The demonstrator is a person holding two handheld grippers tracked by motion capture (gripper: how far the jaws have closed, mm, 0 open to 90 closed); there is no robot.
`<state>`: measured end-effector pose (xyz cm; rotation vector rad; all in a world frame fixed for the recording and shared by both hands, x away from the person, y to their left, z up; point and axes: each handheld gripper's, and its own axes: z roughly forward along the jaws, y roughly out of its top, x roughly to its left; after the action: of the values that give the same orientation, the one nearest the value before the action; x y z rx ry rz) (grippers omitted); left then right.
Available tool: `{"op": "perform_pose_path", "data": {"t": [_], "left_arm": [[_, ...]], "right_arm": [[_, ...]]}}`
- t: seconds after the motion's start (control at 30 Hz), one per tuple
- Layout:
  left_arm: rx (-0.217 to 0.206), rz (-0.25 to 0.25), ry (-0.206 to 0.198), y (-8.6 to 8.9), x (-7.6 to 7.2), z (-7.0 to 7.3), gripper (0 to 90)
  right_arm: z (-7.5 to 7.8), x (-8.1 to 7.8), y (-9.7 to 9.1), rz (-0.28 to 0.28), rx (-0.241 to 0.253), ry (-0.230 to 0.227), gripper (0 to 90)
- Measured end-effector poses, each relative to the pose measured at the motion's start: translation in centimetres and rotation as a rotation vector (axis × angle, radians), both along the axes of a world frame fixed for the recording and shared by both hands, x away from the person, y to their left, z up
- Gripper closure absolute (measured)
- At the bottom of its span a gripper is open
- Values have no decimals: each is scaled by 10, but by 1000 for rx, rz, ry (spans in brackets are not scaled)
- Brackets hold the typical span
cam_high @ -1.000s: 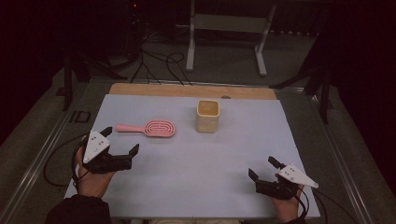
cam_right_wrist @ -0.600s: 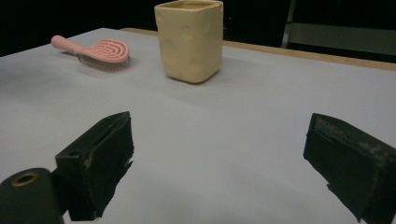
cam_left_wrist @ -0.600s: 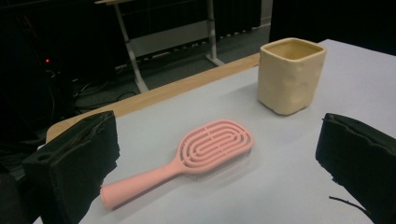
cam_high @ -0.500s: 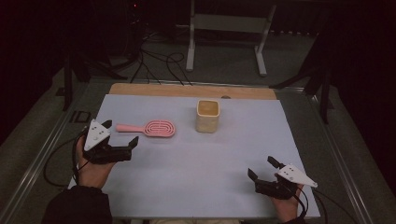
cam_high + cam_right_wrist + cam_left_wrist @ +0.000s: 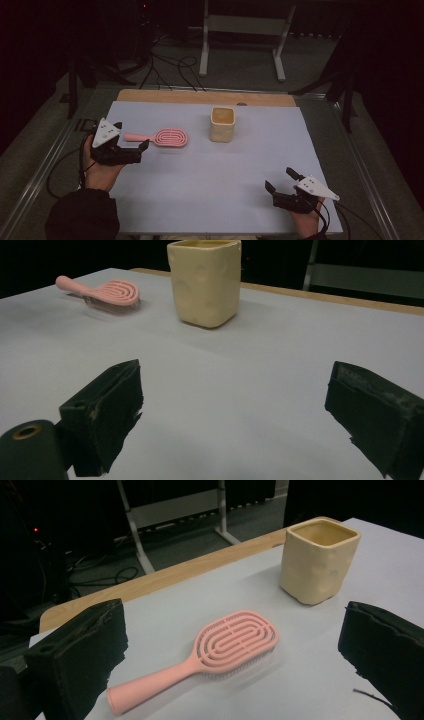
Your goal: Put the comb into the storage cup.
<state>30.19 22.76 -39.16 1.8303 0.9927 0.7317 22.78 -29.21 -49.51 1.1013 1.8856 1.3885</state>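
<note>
Table (image 5: 200, 190): hairbrush (image 5: 215, 655) bristles down.

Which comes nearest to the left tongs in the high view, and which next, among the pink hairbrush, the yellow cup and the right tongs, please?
From the left tongs:
1. Pink hairbrush, lying just ahead of them.
2. Yellow cup, upright past the brush head.
3. Right tongs, at the table's opposite near corner.

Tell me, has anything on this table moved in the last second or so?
Only the left gripper: it has slid forward over the table toward the handle of the pink plastic hairbrush, jaws open, holding nothing. The right gripper has stayed near the table's front edge, also open. The brush and the cream square ceramic cup lie where they were.
</note>
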Motion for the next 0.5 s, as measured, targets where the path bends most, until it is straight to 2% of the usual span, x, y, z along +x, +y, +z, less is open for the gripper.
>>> {"op": "perform_pose_path", "data": {"t": [0.23, 0.5], "left_arm": [[3, -5, 16, 0, 11, 3, 0], [34, -8, 35, -3, 21, 3, 0]], "right_arm": [[0, 0, 0, 1, -2, 0, 82], [0, 0, 0, 1, -2, 1, 82]]}}
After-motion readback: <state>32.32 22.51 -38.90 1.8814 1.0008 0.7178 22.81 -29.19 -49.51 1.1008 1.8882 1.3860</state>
